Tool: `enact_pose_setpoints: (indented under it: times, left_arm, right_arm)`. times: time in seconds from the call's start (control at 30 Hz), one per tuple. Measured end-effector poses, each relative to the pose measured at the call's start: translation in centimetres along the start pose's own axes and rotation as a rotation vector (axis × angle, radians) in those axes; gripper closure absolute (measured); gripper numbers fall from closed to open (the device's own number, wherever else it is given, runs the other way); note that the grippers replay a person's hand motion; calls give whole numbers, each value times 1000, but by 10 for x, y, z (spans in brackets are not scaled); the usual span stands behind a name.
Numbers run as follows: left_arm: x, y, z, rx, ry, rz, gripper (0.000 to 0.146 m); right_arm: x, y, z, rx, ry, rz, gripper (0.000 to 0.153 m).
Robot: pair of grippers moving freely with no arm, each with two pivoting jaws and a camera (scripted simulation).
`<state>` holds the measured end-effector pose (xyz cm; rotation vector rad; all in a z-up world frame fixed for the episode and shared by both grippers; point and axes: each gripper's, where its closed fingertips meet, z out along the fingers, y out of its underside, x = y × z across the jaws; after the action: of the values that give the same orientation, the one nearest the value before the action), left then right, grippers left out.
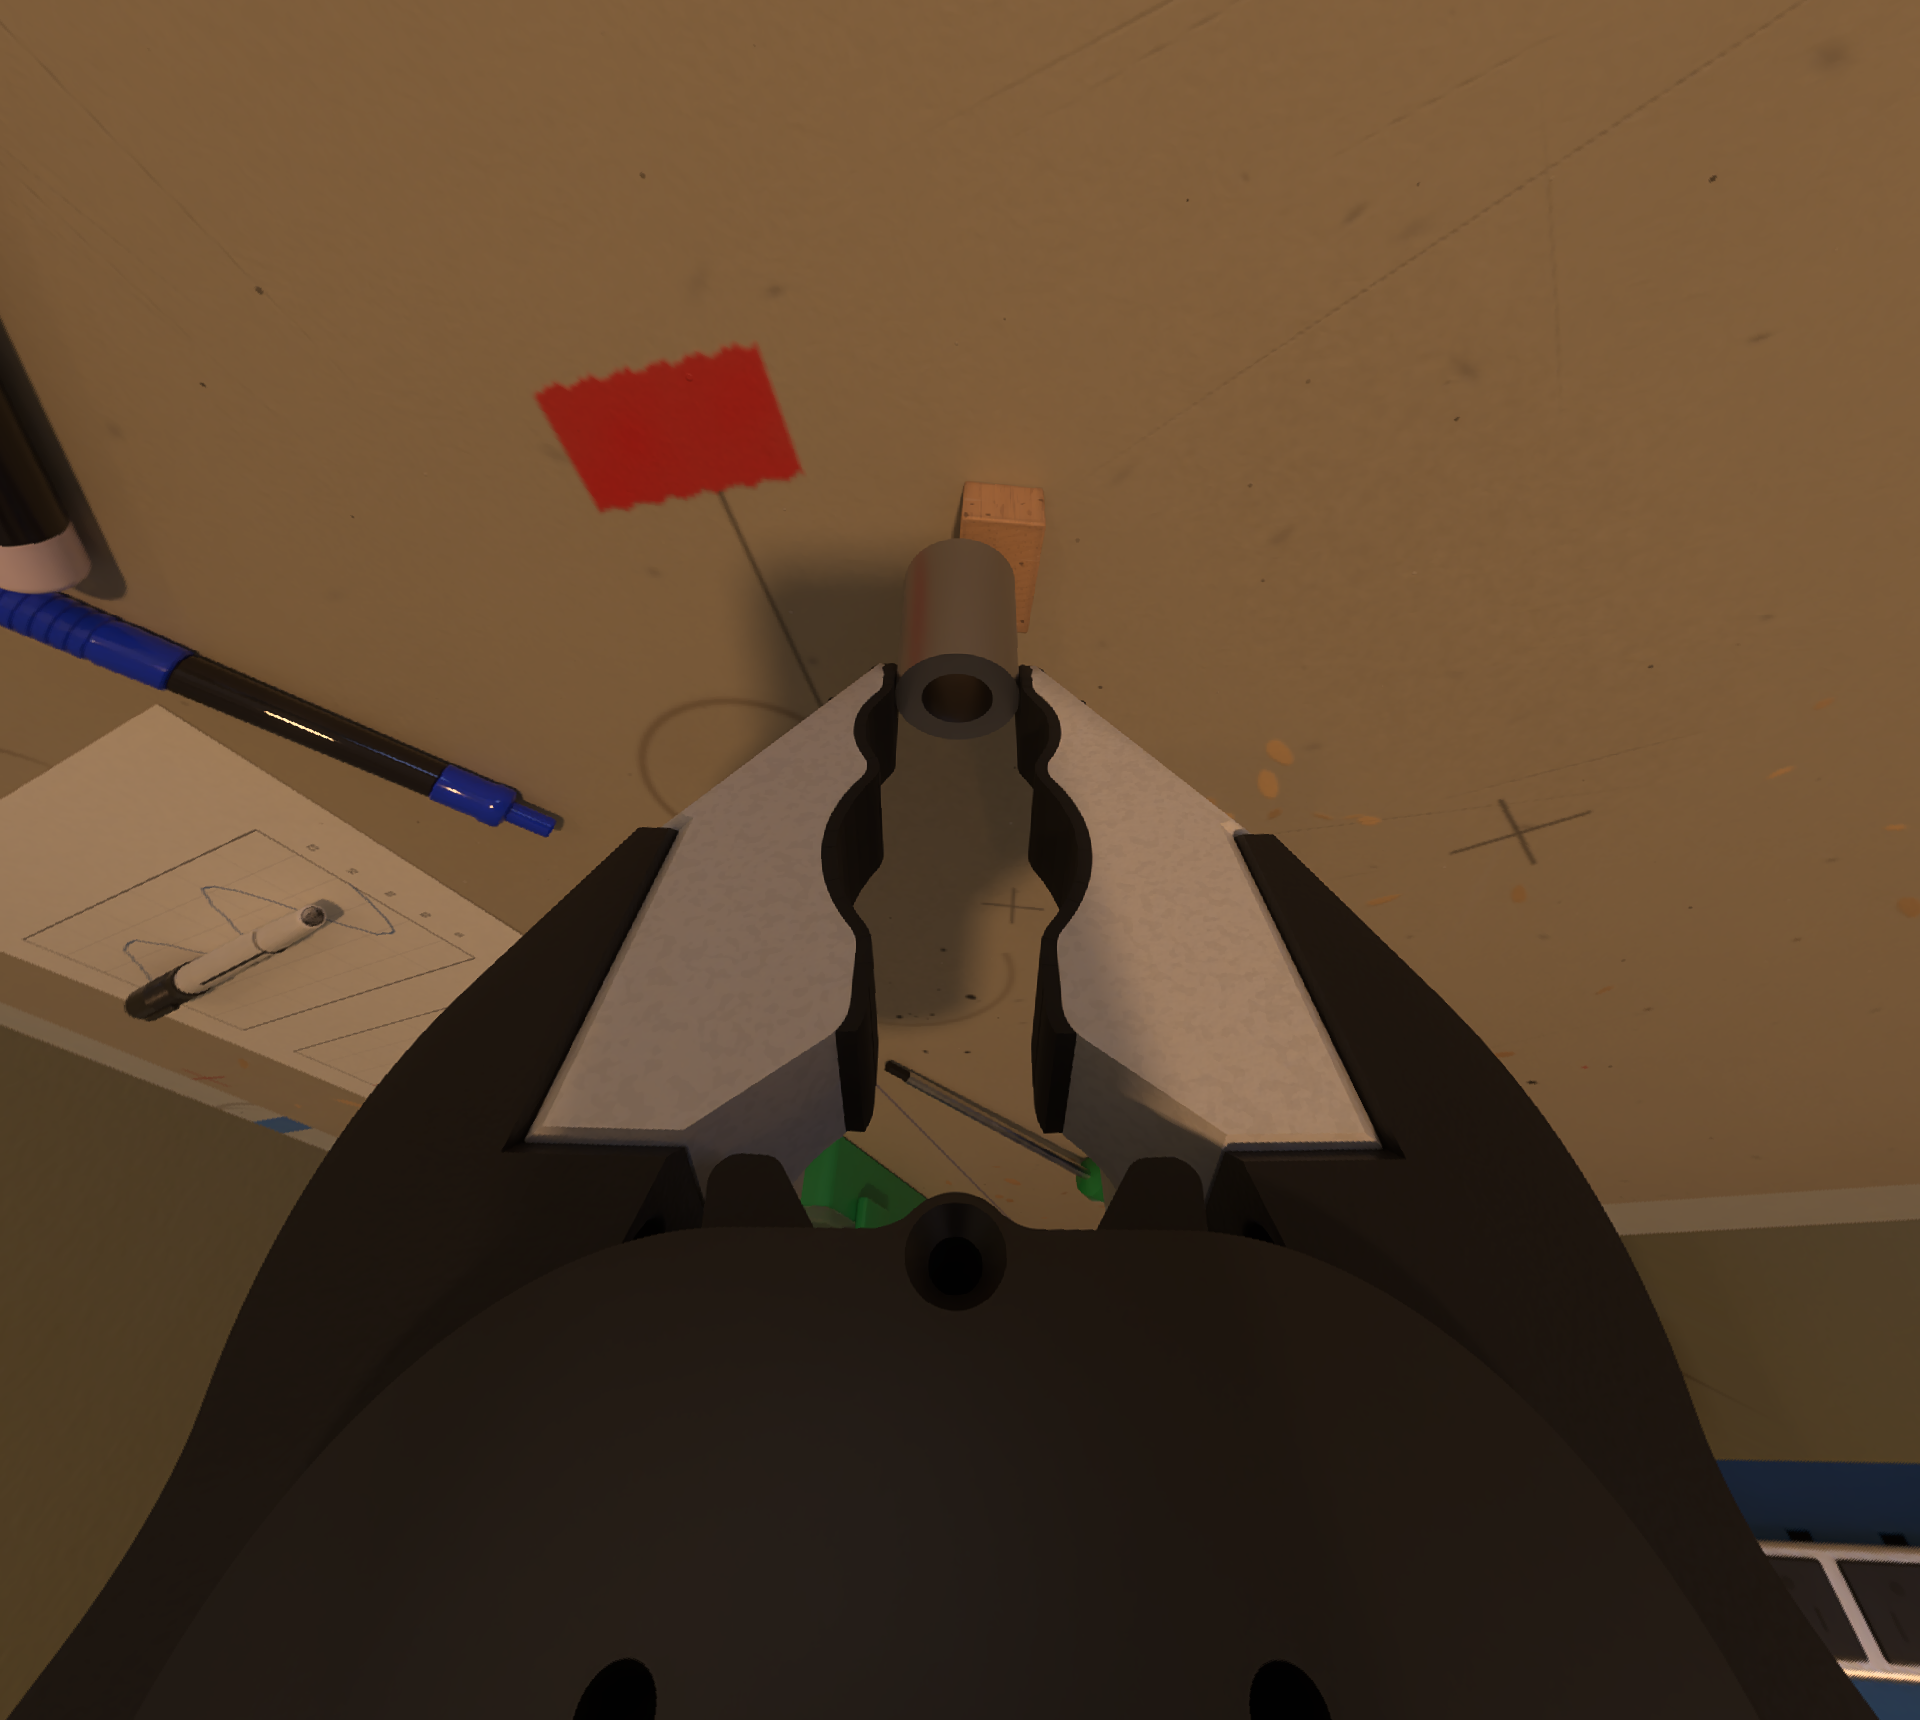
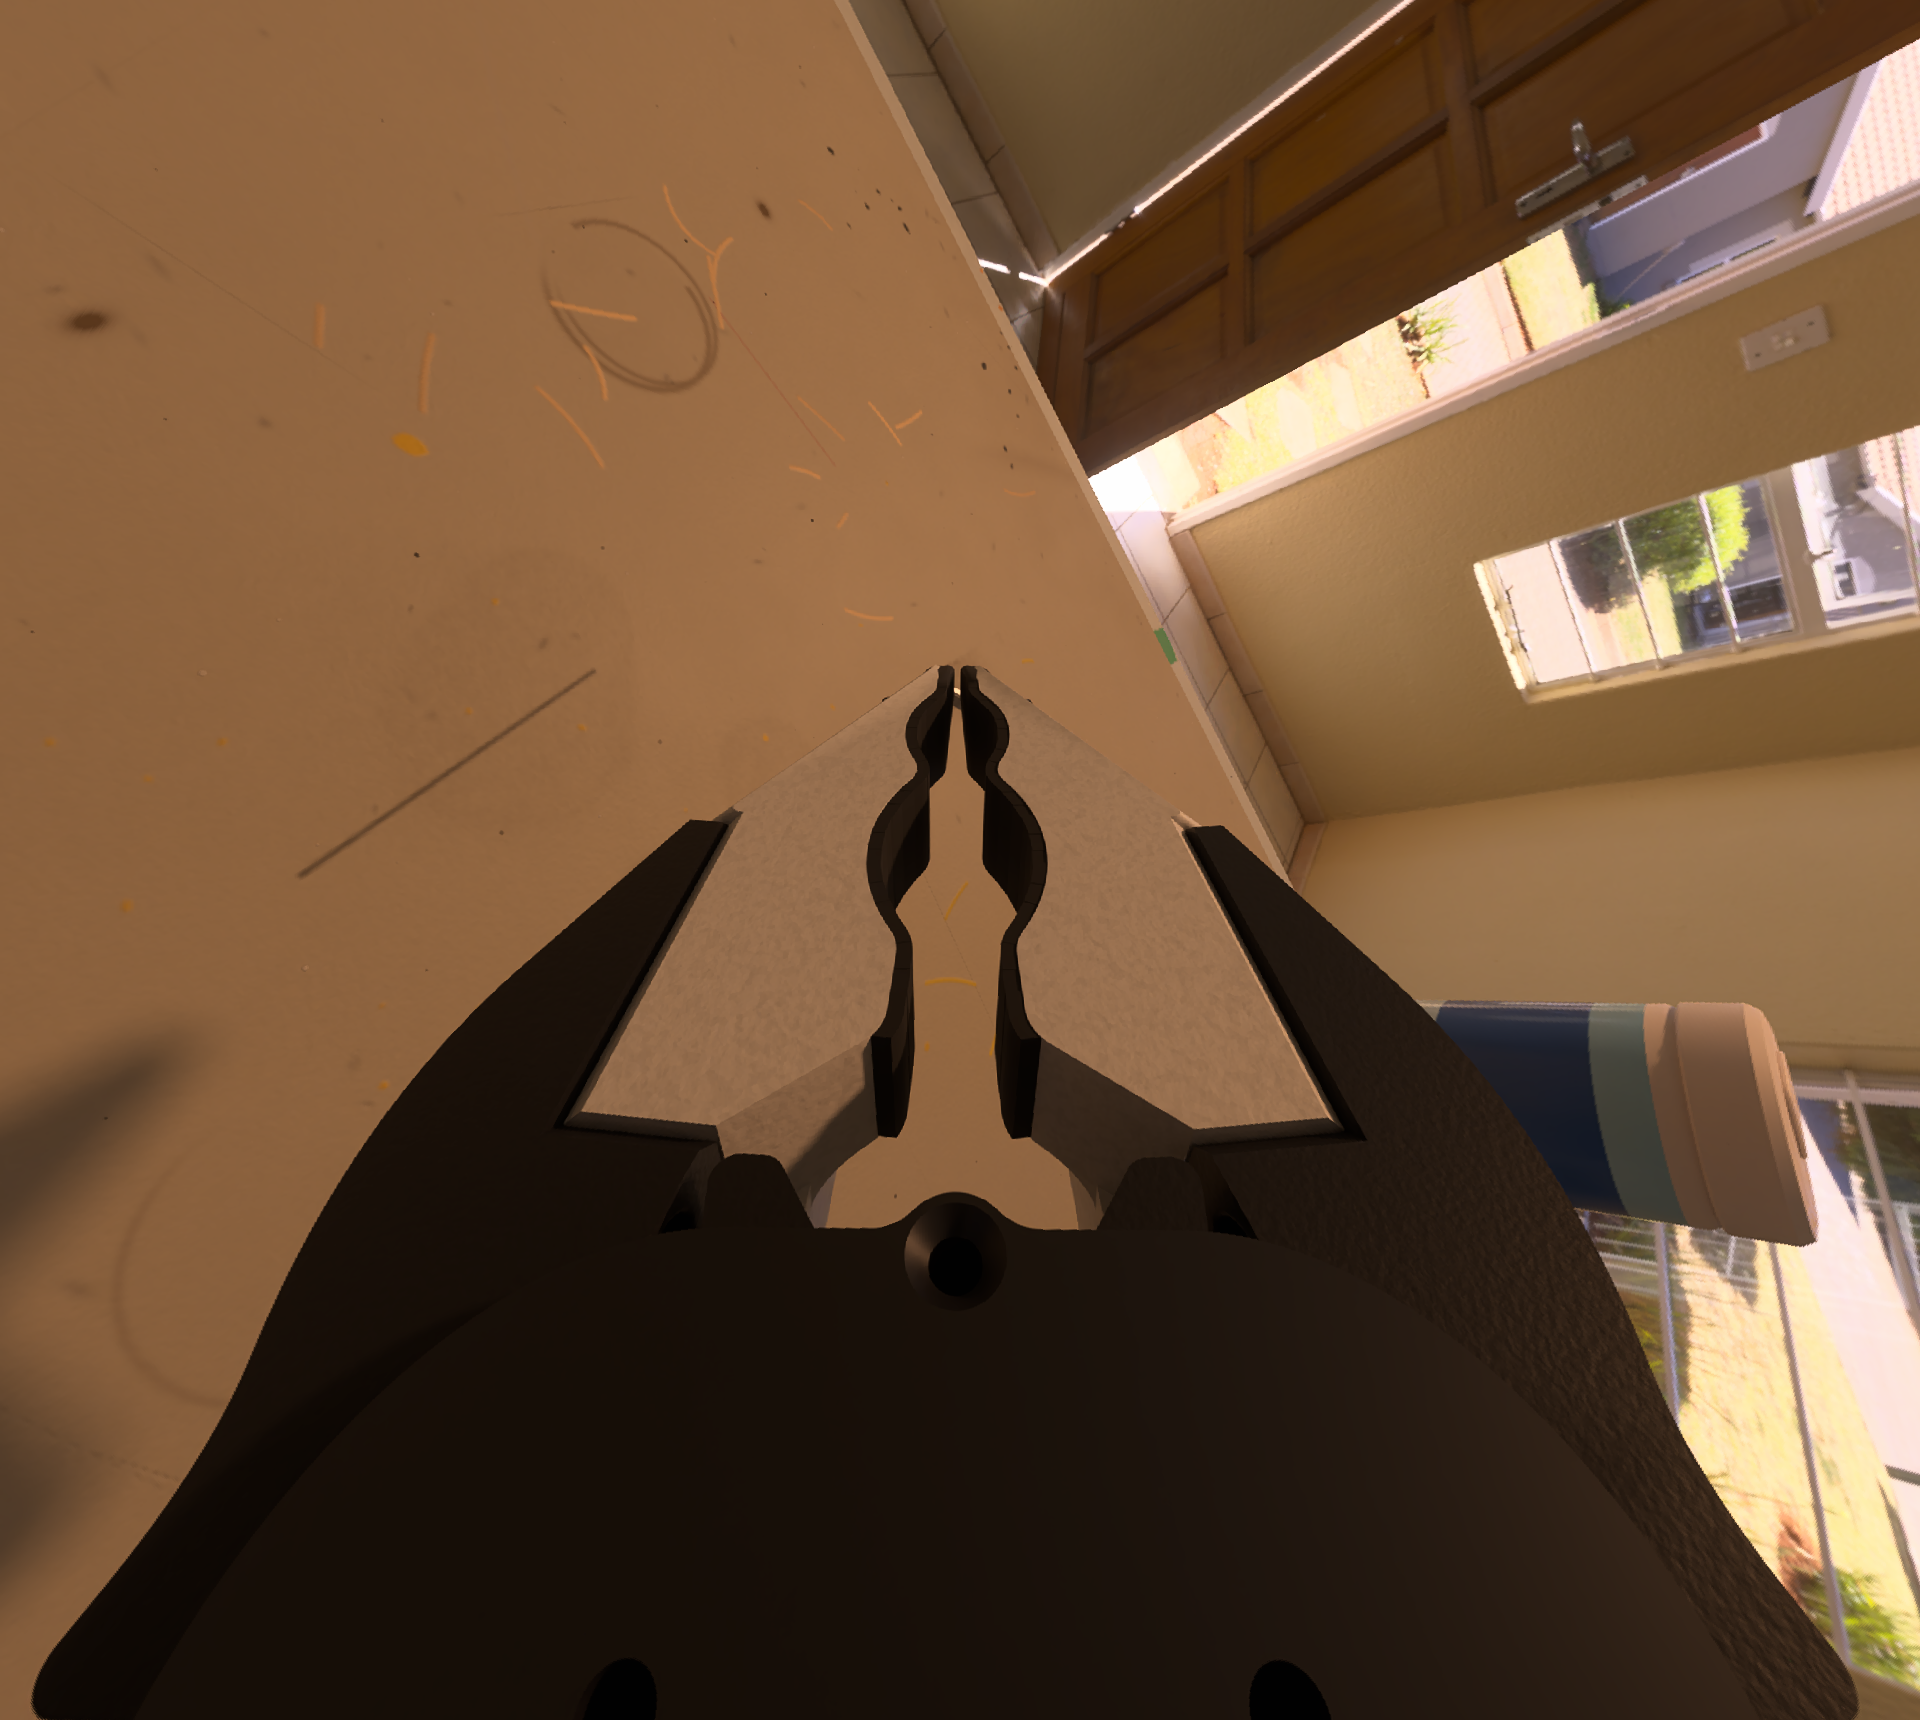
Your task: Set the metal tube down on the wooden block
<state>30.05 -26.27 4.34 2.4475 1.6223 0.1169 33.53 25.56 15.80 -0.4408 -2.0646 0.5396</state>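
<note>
left gripper fingers clamp metal tube | wooden block just beyond

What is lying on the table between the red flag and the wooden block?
Nothing; in the left wrist view the table between the red flag and the wooden block is bare. The metal tube, held in the left claw, overlaps the block's lower part.

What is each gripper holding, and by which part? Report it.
The left gripper holds the metal tube by its near end, pinched between the fingertips. The right gripper is shut and holds nothing.
</note>
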Motion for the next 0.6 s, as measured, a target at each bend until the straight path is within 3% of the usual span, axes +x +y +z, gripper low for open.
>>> enact_pose_setpoints:
  times: [0.6]
  left_arm:
    - [-4, 15, -13, 15, -67, -4, 124]
  right_arm:
    - [-1, 2, 1, -6, -9, 0, 152]
